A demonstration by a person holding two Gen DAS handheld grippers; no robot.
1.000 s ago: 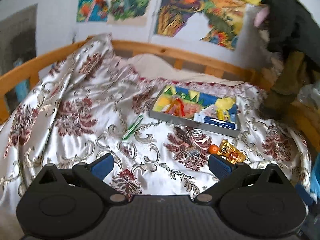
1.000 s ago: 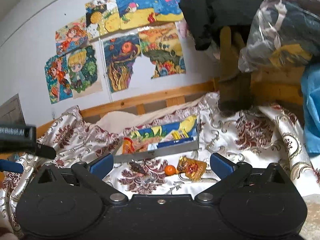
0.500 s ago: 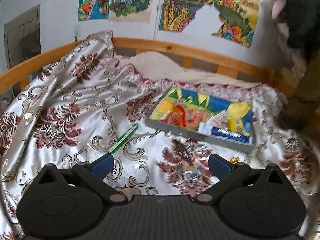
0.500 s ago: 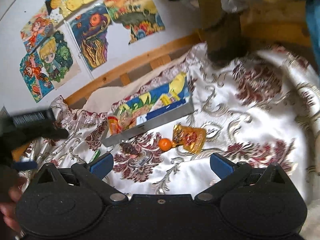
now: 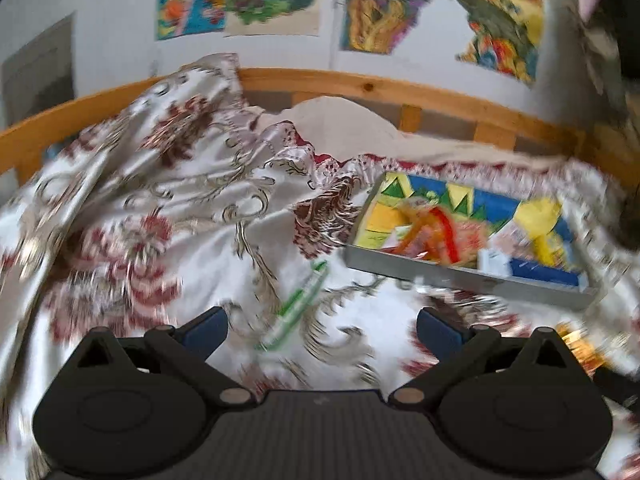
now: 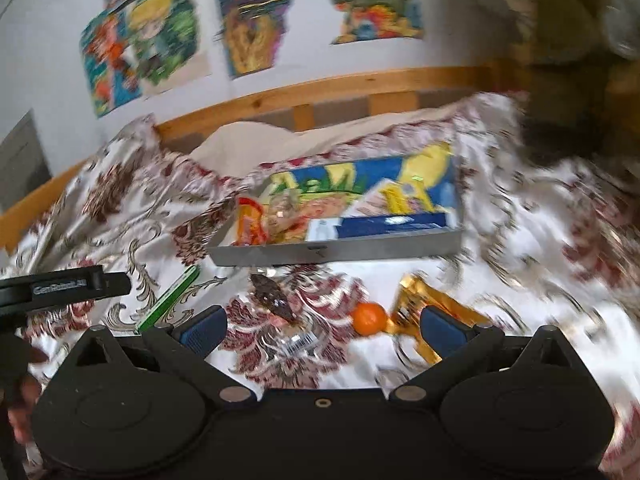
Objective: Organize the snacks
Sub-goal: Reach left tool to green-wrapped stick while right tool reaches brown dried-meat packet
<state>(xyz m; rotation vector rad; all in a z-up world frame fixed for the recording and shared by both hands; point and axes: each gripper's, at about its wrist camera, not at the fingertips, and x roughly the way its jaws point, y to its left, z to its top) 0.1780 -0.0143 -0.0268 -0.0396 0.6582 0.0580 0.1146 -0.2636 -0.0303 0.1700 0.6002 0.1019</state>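
Note:
A grey tray (image 5: pixel 460 276) (image 6: pixel 332 250) with a colourful lining lies on the patterned bedspread and holds several snack packets. A green stick pack (image 5: pixel 298 306) (image 6: pixel 170 298) lies left of the tray. My left gripper (image 5: pixel 320 328) is open just above and near that stick pack, nothing between its fingers. In the right wrist view a dark wrapped bar (image 6: pixel 274 300), a small orange fruit (image 6: pixel 369 318) and a gold packet (image 6: pixel 424 308) lie in front of the tray. My right gripper (image 6: pixel 322 330) is open over them, holding nothing. The left gripper's body (image 6: pixel 60 286) shows at the left edge.
A wooden bed rail (image 5: pixel 360 84) (image 6: pixel 320 96) runs behind the bedspread, with bright posters on the wall above. Dark clothing hangs at the far right (image 5: pixel 616 20). The bedspread is bunched up at the left (image 5: pixel 180 128). A hand (image 6: pixel 20 400) holds the left gripper.
Both grippers have dropped lower and moved closer to the bedspread. The left one has shifted towards the green stick pack; the right one now hovers over the orange fruit and dark bar.

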